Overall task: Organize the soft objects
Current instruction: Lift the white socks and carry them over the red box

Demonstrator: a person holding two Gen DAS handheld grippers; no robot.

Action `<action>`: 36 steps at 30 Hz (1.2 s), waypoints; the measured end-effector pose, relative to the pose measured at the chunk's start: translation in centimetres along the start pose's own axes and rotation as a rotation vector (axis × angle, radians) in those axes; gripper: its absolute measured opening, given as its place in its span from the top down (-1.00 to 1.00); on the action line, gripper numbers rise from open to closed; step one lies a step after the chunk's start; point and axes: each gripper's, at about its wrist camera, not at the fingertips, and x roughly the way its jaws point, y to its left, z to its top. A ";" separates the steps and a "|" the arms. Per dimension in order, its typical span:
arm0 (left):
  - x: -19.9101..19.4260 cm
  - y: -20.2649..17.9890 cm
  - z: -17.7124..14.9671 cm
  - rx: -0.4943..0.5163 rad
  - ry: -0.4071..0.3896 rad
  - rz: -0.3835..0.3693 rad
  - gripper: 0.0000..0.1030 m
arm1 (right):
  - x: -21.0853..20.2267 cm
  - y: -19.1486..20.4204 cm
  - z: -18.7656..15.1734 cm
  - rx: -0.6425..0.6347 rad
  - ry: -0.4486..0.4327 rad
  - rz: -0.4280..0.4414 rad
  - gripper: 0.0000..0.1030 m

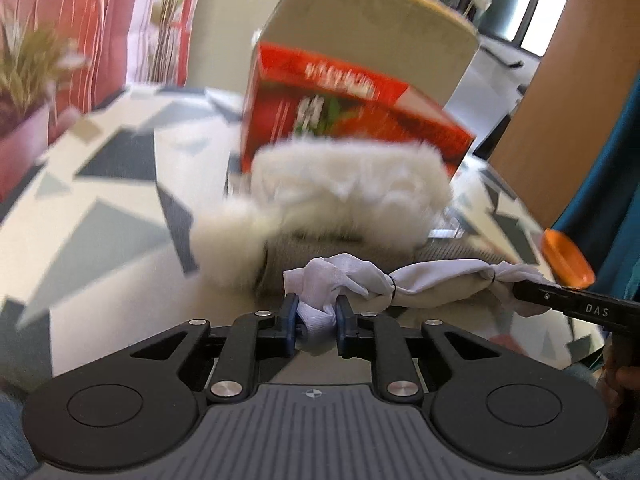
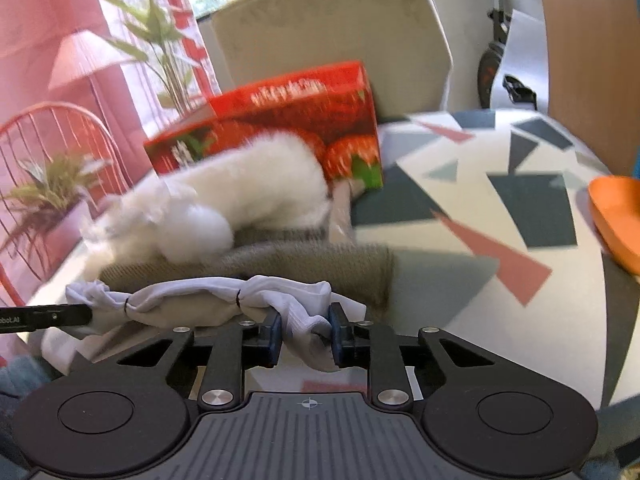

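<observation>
Each gripper, left gripper [image 1: 317, 322] and right gripper [image 2: 305, 339], pinches one end of the white cloth [image 1: 352, 276], probably to stretch it flat above the counter [image 2: 480, 208].

White cloth bundle [image 1: 420, 276] tied twice, white fluffy item [image 1: 344, 184] on olive knit [image 2: 320, 268]

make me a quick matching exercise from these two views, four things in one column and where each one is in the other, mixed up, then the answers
Things:
1. white cloth
2. fluffy white toy
3. red box
4. orange bowl

Places:
A. near the right edge of the patterned table, apart from the soft things
B. stretched between the left gripper and the right gripper, one end pinched in each
C. standing behind the toy, in front of the beige chair
D. lying on the folded grey-brown knit

Pairs: 1-B, 2-D, 3-C, 4-A
</observation>
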 end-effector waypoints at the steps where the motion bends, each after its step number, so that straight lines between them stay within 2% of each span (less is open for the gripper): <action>1: -0.4 -0.1 0.5 0.006 -0.016 -0.001 0.62 | -0.4 0.2 0.5 -0.003 -0.016 0.009 0.61; 9: -4.2 -0.8 5.2 0.026 -0.159 -0.020 0.62 | -3.3 2.4 4.8 -0.052 -0.139 0.081 0.64; 21: -5.7 -2.3 12.9 0.075 -0.260 -0.045 0.62 | -4.1 4.5 13.8 -0.069 -0.269 0.169 0.69; 25: -4.8 -2.9 15.3 0.113 -0.279 -0.030 0.62 | -3.3 4.7 17.1 -0.082 -0.295 0.180 0.70; 29: -2.6 -2.6 18.2 0.108 -0.269 -0.025 0.63 | -1.8 4.7 20.2 -0.092 -0.306 0.172 0.70; 36: 2.1 -2.7 21.9 0.153 -0.208 0.023 0.63 | 2.5 3.8 24.9 -0.086 -0.251 0.140 0.70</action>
